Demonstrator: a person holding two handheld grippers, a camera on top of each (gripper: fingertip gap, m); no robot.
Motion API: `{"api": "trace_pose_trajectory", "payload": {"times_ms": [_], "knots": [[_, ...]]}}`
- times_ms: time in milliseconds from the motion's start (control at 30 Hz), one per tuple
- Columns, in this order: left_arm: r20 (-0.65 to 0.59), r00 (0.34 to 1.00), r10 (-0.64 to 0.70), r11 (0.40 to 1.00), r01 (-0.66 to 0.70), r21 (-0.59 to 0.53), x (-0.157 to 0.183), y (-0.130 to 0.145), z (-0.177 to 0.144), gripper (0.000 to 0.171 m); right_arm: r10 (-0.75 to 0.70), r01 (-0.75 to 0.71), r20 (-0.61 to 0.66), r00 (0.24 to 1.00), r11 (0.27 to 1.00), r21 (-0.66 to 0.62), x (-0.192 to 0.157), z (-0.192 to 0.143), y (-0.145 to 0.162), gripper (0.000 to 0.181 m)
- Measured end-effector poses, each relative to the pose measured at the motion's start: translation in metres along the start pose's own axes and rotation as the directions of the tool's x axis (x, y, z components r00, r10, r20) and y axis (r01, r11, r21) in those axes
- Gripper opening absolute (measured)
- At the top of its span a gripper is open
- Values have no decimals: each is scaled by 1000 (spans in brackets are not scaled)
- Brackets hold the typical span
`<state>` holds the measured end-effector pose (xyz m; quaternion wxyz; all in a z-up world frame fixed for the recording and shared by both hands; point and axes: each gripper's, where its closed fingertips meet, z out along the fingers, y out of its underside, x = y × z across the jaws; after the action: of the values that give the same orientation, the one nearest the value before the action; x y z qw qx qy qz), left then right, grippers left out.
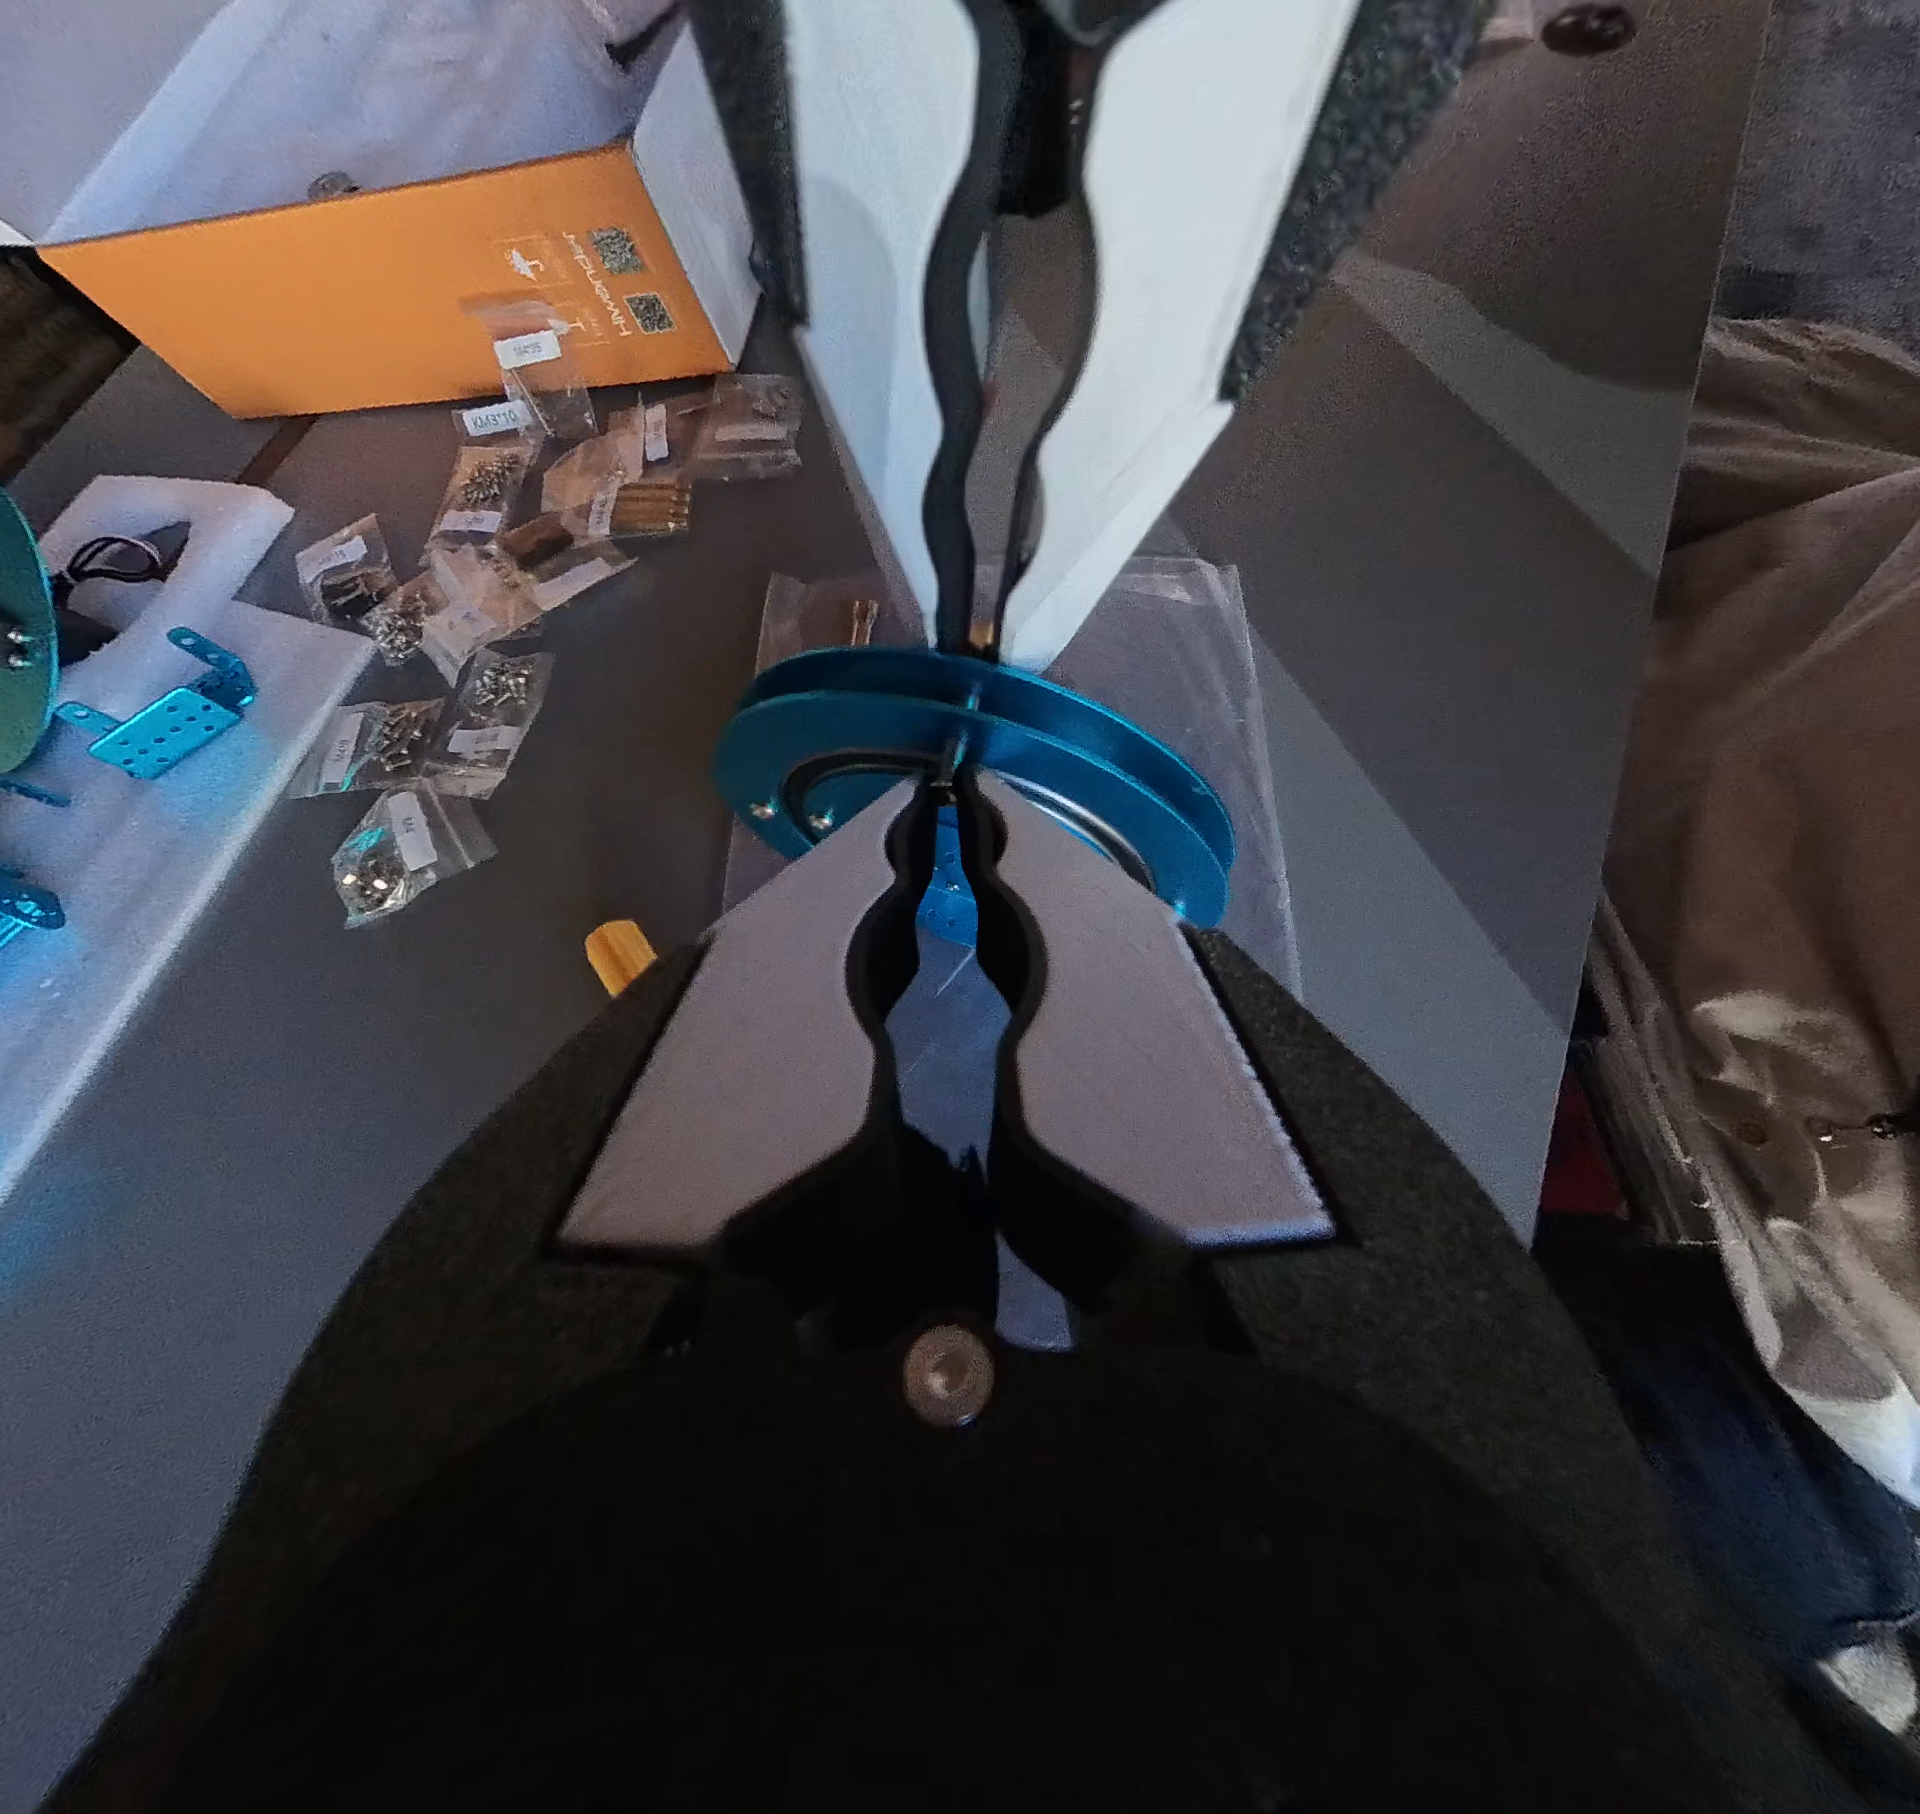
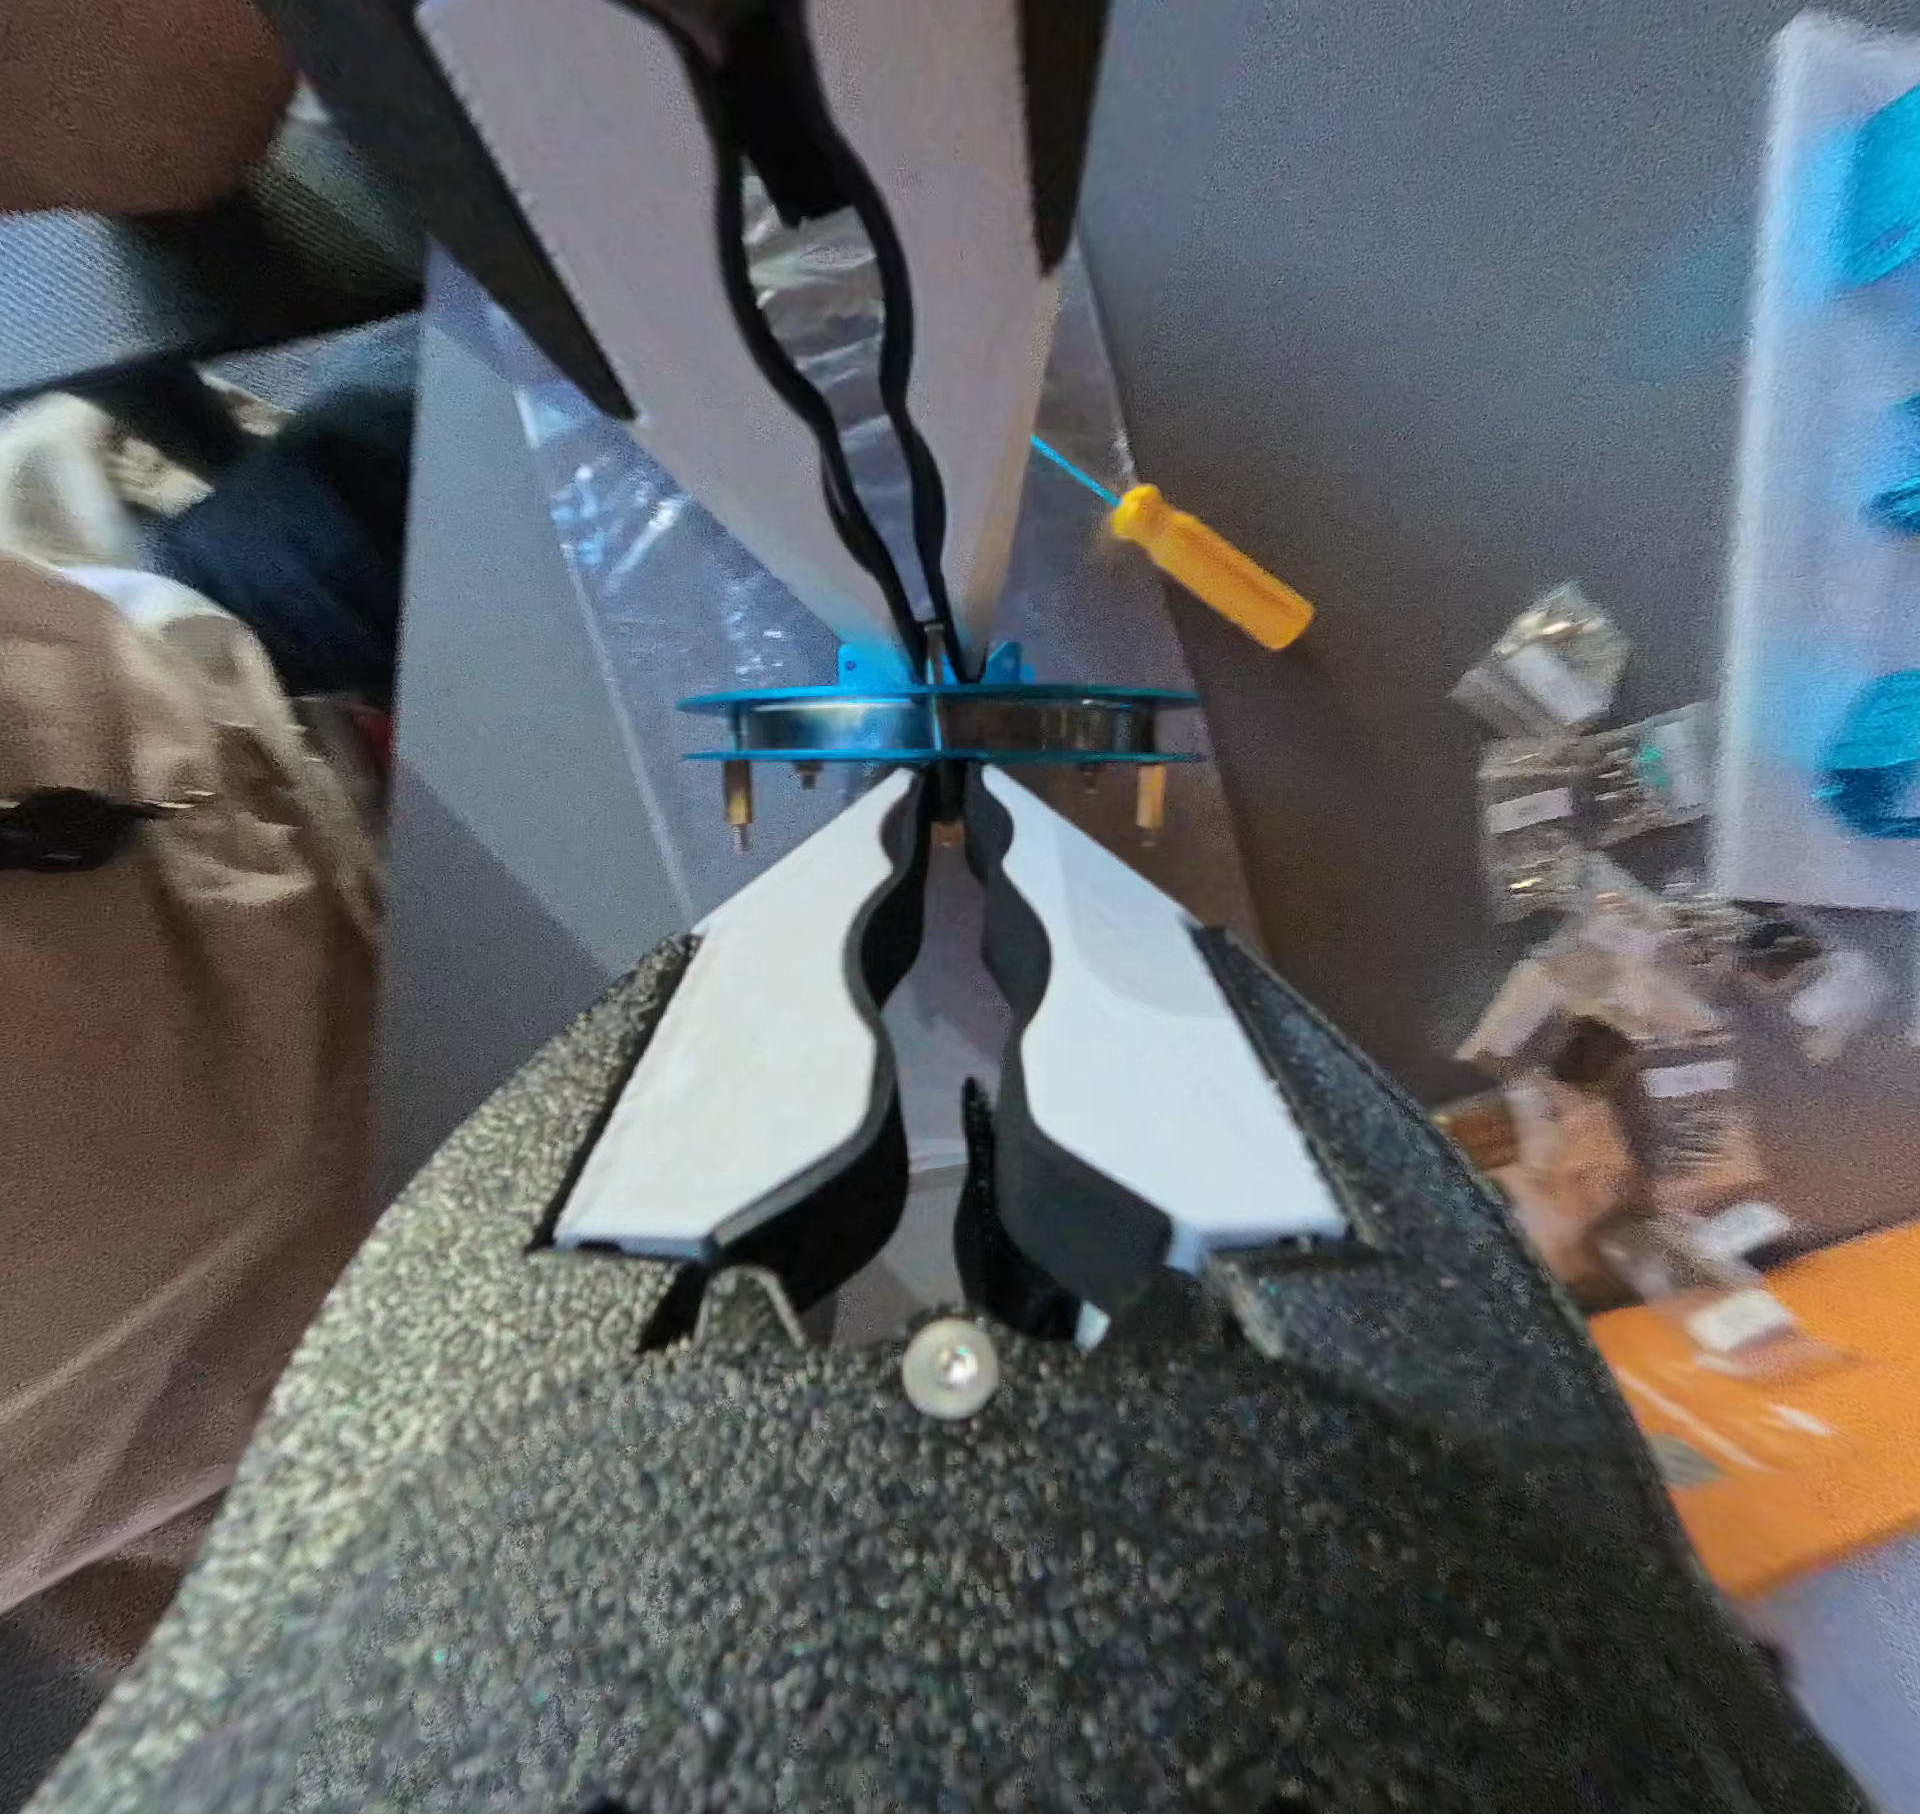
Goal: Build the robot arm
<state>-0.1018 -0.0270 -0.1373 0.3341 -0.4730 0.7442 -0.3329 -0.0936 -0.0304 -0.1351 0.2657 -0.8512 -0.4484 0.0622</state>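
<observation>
Grippers meet from opposite sides at a blue metal double-ring disc assembly (image 1: 977,777) held above the grey table (image 1: 520,1037). Left gripper (image 1: 948,788) pinches a black screw at its centre; right gripper (image 2: 943,808), nearly closed, grips a brass standoff beneath.

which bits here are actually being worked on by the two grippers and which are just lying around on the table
In the grippers:
- blue disc assembly, two rings around a silver bearing
- left gripper, jaws shut on a small pin at its rim
- right gripper, jaws shut on the opposite side

Lying about:
- yellow screwdriver
- small bags of screws
- orange box
- blue brackets on white foam
</observation>
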Motion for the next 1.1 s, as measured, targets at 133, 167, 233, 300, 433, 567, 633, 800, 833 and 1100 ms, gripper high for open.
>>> {"api": "trace_pose_trajectory", "payload": {"times_ms": [133,167,233,300,433,567,633,800,833,1100], "knots": [[-1,996,84,996,-84,1,6,0,0,3,348,-325,386,854,937,-126,-13,-2,3,5],[-1,995,100,995,-100,0,8,0,0,3,408,-374,461,788,912,-167,-17,-3,4,5],[10,992,126,992,-126,-3,10,0,0,3,481,-434,548,685,873,-223,-19,-4,3,5],[9,993,116,993,-116,-5,9,1,1,3,490,-443,568,662,866,-231,-19,-4,3,5],[-16,1000,26,1000,-26,4,5,2,2,3,247,-246,401,882,968,-55,-12,-1,2,6],[-50,993,-103,994,104,18,-3,2,1,3,-157,165,-95,983,983,79,9,-1,-2,19],[-79,986,-150,988,152,28,-3,0,1,3,-311,336,-324,894,942,23,14,-5,-4,26],[-136,964,-228,971,236,42,-4,0,2,3,-615,603,-636,466,747,-280,16,-10,-8,23],[-141,965,-221,973,229,42,-3,0,2,3,-633,612,-637,440,731,-303,16,-6,-6,17],[-93,986,-137,990,140,24,0,3,2,3,-456,436,-443,772,887,-153,13,6,-1,4]]}}
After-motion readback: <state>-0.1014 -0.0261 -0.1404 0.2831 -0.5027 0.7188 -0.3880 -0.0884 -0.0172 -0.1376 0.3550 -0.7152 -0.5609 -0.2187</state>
